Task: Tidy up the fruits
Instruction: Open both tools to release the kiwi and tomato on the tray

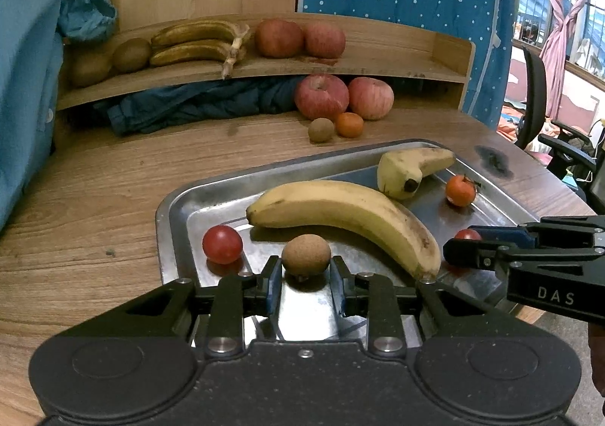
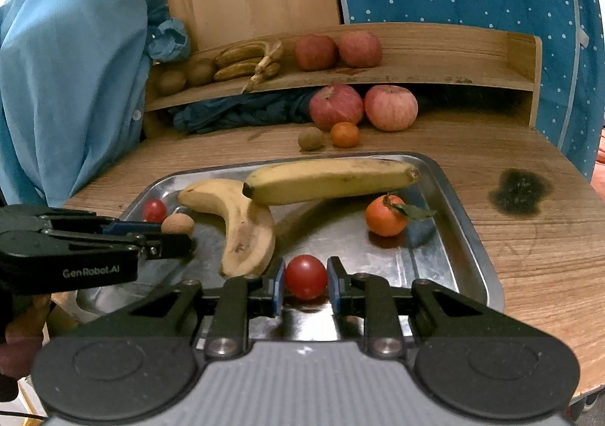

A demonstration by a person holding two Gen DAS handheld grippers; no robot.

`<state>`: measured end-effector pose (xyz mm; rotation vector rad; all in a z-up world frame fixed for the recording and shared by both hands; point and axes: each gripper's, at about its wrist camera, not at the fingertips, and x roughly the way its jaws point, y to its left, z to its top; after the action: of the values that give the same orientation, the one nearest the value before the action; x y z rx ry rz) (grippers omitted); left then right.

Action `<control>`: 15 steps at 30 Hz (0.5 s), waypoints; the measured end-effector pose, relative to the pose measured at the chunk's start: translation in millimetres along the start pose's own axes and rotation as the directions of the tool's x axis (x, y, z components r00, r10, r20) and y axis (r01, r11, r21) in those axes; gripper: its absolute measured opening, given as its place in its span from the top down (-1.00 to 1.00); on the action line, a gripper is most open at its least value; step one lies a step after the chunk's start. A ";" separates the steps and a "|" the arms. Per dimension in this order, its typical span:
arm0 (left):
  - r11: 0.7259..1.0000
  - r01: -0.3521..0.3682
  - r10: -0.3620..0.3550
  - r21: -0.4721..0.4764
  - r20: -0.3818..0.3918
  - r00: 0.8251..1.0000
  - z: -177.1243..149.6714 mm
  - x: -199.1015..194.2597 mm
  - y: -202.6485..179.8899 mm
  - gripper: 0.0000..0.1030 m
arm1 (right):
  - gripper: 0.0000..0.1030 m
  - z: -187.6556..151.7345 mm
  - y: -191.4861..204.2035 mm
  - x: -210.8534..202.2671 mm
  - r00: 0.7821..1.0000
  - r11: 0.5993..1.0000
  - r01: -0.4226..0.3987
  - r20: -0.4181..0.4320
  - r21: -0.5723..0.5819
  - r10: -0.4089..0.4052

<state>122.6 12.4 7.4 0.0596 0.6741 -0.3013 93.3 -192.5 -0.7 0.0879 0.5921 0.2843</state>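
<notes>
A metal tray (image 1: 177, 206) (image 2: 465, 237) on the wooden table holds two bananas (image 1: 340, 210) (image 2: 332, 178), a tangerine (image 1: 460, 191) (image 2: 385, 216), two cherry tomatoes and a small brown round fruit. My left gripper (image 1: 306, 274) has its pads touching both sides of the brown fruit (image 1: 305, 254) (image 2: 177, 223), which rests on the tray. My right gripper (image 2: 305, 284) has its pads against a red tomato (image 2: 305, 276) (image 1: 467, 235) on the tray. The other tomato (image 1: 222, 244) (image 2: 154, 209) lies at the tray's left.
A wooden shelf (image 1: 416, 59) at the back holds dark bananas (image 1: 196, 42), kiwis (image 1: 130, 54) and apples (image 1: 298, 38). Below it lie two apples (image 1: 342, 95), a kiwi (image 1: 320, 130), a tangerine (image 1: 349, 124) and blue cloth (image 1: 196, 101). A dark stain (image 2: 520, 191) marks the table.
</notes>
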 end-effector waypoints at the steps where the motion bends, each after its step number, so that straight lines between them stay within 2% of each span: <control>1: 1.000 0.000 0.000 -0.003 0.001 1.000 -0.1 -0.4 -0.1 0.42 | 0.46 -0.3 0.0 0.0 1.000 1.000 0.002 0.000 -0.001 -0.002; 8: 1.000 -0.005 0.005 -0.006 0.032 0.999 -0.8 -11.7 -1.8 0.14 | 0.10 -3.1 -0.1 -8.9 0.999 1.000 0.021 0.028 -0.004 -0.021; 10: 1.000 -0.008 0.008 -0.005 0.055 0.998 -0.1 -18.8 -2.5 -0.03 | 0.01 -3.6 -0.5 -14.0 0.999 1.000 0.024 0.044 -0.005 -0.024; 14: 1.000 -0.016 0.017 -0.006 0.097 0.995 -1.8 -34.0 -4.0 -0.25 | -0.19 -5.0 3.2 -27.1 0.996 0.999 0.035 0.079 -0.017 -0.033; 15: 1.000 -0.020 0.021 -0.008 0.109 0.994 -2.8 -38.5 -4.3 -0.37 | -0.26 -5.5 4.5 -31.0 0.995 0.999 0.037 0.089 -0.022 -0.035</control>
<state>91.2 18.6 29.4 0.0428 0.5654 -0.2807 64.5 -197.2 12.1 0.0665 0.5017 0.2513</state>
